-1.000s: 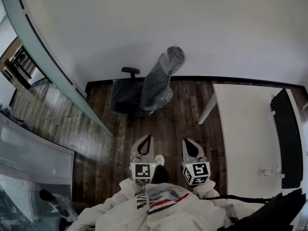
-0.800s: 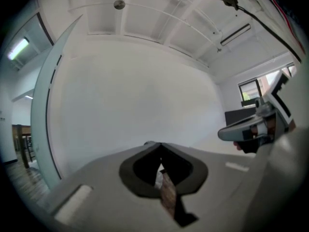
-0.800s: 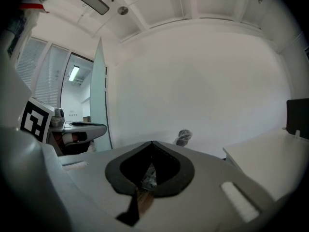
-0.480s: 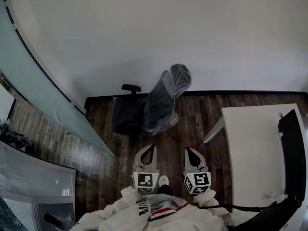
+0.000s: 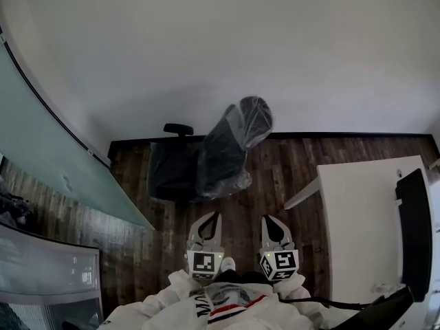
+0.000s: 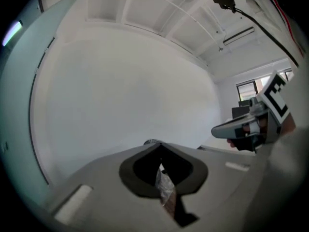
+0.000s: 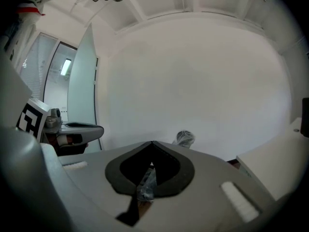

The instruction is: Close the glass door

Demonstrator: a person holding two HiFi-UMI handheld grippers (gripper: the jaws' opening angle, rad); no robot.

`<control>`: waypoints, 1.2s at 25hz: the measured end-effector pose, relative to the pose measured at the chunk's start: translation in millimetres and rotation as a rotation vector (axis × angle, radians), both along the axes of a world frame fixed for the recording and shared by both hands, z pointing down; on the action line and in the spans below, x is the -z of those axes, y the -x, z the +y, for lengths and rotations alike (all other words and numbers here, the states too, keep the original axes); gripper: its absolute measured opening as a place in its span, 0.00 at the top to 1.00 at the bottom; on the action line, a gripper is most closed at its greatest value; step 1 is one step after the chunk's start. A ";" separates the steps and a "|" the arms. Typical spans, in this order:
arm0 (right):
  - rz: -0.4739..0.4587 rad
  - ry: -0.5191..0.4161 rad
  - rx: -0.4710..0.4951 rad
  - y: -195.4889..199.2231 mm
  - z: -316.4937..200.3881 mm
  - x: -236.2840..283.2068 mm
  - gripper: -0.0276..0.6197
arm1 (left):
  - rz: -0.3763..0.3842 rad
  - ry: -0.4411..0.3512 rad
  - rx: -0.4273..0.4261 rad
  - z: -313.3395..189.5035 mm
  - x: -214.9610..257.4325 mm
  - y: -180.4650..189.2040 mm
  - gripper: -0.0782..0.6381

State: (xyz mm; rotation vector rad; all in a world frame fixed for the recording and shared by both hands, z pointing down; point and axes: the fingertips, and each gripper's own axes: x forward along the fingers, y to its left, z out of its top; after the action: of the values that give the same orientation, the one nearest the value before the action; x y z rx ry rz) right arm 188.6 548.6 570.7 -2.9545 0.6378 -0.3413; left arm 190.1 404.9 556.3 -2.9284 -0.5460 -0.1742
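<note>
Jaws of left gripper (image 5: 214, 214): together, holding nothing.
Jaws of right gripper (image 5: 265, 218): together, holding nothing.
Glass door (image 5: 48, 150): far left, well apart from both grippers.
Change: door fills more of the left side than a second ago.

Dark, faintly glossy wood-plank floor (image 5: 278, 174) under a chair (image 5: 230, 146) wrapped in shiny crinkled clear plastic film, smooth frosted pale-green glass door (image 5: 41, 150) left of that chair, smooth matt white worktop (image 5: 357, 215) right of it, matt white wall (image 5: 240, 47) behind.

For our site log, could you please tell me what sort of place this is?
Probably an office room: a plastic-wrapped swivel chair, a white desk and a frosted glass door stand on a dark wooden floor.
</note>
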 end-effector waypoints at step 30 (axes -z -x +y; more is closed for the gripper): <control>0.085 -0.011 0.511 -248.9 -151.9 44.4 0.95 | 0.073 -0.021 0.511 -136.8 52.9 -173.7 0.89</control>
State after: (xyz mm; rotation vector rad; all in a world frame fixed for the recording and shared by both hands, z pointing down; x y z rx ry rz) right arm 437.5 396.7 526.3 -2.7648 1.3997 -0.2455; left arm 363.8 268.1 503.4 -2.9742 0.2219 -0.1282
